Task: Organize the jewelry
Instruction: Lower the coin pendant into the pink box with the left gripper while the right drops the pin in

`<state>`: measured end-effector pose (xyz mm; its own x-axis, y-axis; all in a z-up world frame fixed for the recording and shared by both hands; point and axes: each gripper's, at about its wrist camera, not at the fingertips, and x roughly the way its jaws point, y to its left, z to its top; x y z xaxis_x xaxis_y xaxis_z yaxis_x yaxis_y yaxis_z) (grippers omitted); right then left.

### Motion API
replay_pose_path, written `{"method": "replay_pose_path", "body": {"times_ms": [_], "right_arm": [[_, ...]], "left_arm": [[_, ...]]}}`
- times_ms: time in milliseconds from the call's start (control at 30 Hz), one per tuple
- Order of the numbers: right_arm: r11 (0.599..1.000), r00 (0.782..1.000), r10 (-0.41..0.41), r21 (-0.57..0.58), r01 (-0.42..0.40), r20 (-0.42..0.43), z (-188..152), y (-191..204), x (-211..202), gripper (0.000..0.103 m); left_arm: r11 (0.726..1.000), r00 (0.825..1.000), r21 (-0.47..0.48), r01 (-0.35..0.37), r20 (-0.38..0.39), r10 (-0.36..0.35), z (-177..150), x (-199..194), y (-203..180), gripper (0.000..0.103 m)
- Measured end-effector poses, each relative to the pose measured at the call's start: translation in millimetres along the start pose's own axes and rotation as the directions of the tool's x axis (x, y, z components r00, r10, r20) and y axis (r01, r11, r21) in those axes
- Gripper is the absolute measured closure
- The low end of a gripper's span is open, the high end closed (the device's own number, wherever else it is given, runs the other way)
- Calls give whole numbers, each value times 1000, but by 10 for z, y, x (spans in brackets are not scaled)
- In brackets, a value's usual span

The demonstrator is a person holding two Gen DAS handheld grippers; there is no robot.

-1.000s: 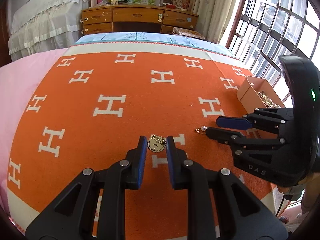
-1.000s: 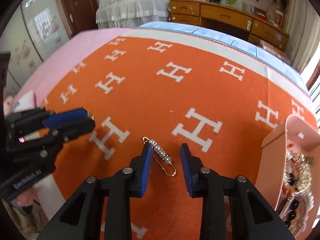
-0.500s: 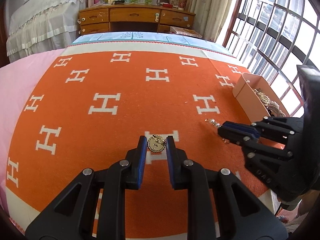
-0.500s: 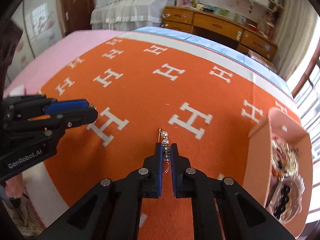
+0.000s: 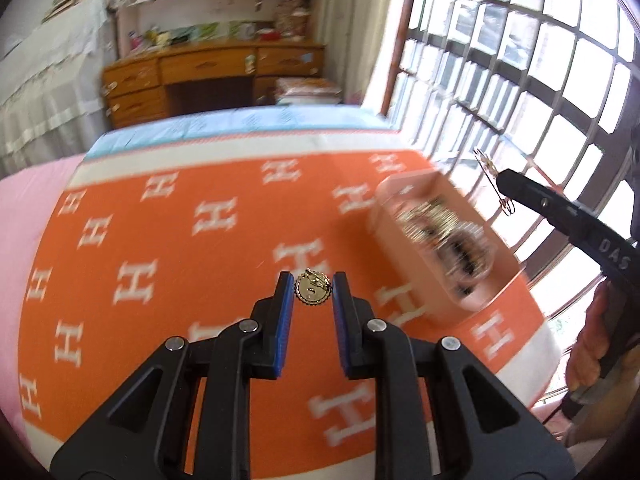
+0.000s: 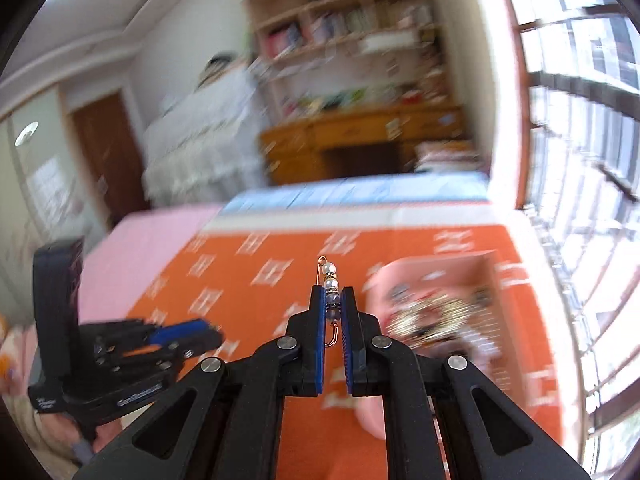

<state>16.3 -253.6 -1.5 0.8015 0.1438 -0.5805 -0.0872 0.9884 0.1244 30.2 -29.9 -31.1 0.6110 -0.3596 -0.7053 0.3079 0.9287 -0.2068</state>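
A round gold brooch (image 5: pixel 313 289) is pinched between the blue pads of my left gripper (image 5: pixel 313 290), held above the orange blanket (image 5: pixel 224 264). My right gripper (image 6: pixel 333 304) is shut on a pearl-beaded safety pin (image 6: pixel 330 284), whose beaded end sticks out past the fingertips. In the left wrist view the right gripper (image 5: pixel 506 182) comes in from the right with the pin (image 5: pixel 494 184) above a pink box (image 5: pixel 480 304). That pink box (image 6: pixel 516 300), holding several pieces of jewelry, sits at the blanket's right side. The left gripper (image 6: pixel 216 330) shows at the left of the right wrist view.
A barred window (image 5: pixel 520 92) runs along the right, close behind the box. A wooden desk (image 5: pixel 208 76) and shelves stand beyond the far end of the bed. A person's hand (image 5: pixel 592 340) holds the right gripper's handle. The blanket's pink border (image 5: pixel 28 208) lies to the left.
The right gripper shut on the pearl pin and lifted it off the blanket toward the pink box. The left gripper rose with the gold brooch and swung right, bringing the box closer.
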Motion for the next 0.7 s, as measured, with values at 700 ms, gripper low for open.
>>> {"method": "replay_pose_path", "body": {"times_ms": [700], "right_arm": [[971,958,-212,70,229,-192,-297,-932,335,96]], "left_arm": [[992,989,70,109,-107,-101,286,958,-1011,86]]}}
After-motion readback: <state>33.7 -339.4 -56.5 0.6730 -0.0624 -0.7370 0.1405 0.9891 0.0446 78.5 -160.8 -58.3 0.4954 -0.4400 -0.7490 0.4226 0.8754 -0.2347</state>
